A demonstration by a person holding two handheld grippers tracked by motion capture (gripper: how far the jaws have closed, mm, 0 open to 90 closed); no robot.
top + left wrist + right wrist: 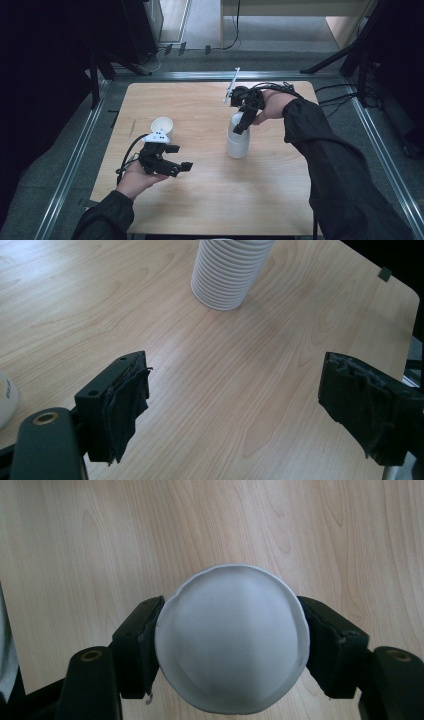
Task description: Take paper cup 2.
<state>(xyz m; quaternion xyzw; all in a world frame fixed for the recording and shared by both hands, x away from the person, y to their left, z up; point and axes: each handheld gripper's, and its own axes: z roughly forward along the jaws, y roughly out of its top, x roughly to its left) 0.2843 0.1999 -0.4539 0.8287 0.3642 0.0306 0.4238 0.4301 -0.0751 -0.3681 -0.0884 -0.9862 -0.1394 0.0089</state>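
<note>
The wooden table [210, 200] is the biggest thing here, light wood grain with rounded corners, sitting inside a metal frame on a grey floor. From the high view you get the whole layout: the stack of white cups [238, 140] stands upright roughly mid-table, a bit right of centre, and a single white cup [162, 128] sits to the left, just beyond the left gripper [180, 159].

The right gripper [243, 120] comes down on the top of the stack from above. Its own view looks straight down into the top cup [231, 639]: the two black jaws press on the rim from both sides, so it's clamped on that cup. The rim even looks slightly squashed out of round, which you can't tell from the high view at all.

The left gripper view shows its jaws spread wide with nothing but bare table between them. It also shows the ribbed side of the stack [227, 272], all those nested rims, well apart from the jaws. The single cup is just a white sliver at the left edge [6, 399].
</note>
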